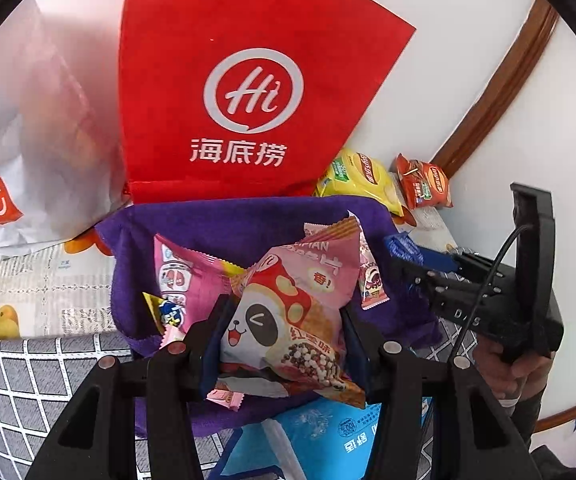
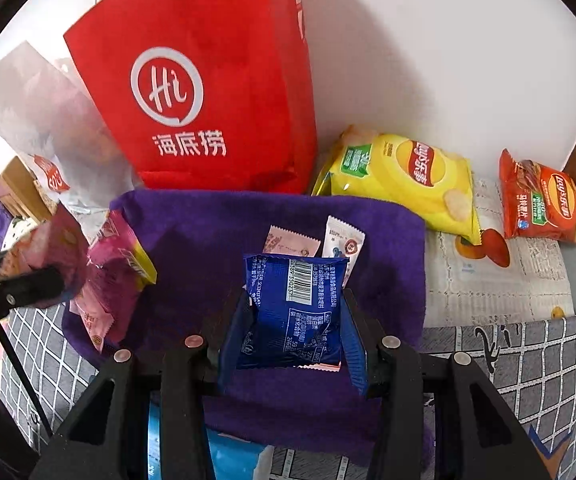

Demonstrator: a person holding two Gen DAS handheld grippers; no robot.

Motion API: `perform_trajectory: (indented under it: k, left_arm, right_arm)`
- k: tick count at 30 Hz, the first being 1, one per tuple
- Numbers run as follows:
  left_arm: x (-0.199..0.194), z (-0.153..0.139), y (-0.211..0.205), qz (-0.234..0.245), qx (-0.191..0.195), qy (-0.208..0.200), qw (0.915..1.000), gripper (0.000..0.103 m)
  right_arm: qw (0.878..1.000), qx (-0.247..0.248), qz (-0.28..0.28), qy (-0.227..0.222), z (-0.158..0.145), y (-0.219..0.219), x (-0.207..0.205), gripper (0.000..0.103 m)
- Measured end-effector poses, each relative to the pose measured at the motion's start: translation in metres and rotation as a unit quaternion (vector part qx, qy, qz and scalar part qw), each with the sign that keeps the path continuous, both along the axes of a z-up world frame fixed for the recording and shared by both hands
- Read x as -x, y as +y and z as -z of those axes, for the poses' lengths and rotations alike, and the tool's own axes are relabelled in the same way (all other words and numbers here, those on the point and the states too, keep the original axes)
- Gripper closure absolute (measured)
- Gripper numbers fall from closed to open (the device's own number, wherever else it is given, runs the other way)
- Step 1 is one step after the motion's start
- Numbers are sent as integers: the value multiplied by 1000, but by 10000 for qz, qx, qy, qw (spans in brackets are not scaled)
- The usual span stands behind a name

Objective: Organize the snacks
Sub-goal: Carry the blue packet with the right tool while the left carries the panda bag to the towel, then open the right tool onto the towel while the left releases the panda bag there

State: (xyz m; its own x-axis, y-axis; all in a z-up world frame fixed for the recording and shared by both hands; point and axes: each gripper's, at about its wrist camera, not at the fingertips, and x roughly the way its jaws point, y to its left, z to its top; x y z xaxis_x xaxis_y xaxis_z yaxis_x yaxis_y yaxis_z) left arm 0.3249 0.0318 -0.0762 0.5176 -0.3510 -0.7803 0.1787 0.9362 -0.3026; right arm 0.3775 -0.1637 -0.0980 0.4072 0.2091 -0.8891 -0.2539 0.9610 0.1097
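In the left wrist view my left gripper [image 1: 284,332] is shut on a pink snack packet with a panda face [image 1: 288,312], held just above a purple cloth [image 1: 216,224]. More pink packets [image 1: 184,276] lie on the cloth to the left. In the right wrist view my right gripper [image 2: 293,344] is shut on a dark blue packet with a barcode [image 2: 295,312], over the same purple cloth [image 2: 208,240]. Behind it lie a small pink sachet [image 2: 288,242] and a white one [image 2: 343,240]. The right gripper [image 1: 407,264] enters the left wrist view from the right.
A red bag with a white "Hi" logo [image 2: 192,92] stands behind the cloth, a white plastic bag [image 2: 36,112] to its left. Yellow [image 2: 407,176] and orange-red [image 2: 539,204] chip bags lie at the back right by the wall. A light blue pack [image 1: 339,432] sticks out under the cloth's near edge.
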Motion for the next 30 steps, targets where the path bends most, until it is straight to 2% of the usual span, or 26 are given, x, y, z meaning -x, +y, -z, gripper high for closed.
perform_trajectory:
  k: [5,11,30]
  left_arm:
    - [0,0,-2,-49,-145,6,9999,54]
    - [1,-2,-3,-6,-126,-2,9999,54]
    - [1,1,-4,-64,-202,84,9997,54]
  right_arm:
    - [9995,249,-186,-6,9,10,1,58]
    - [9981,491,-336,177,25,21,1,58]
    - [9950,695,-434,575,52,25,-2,58]
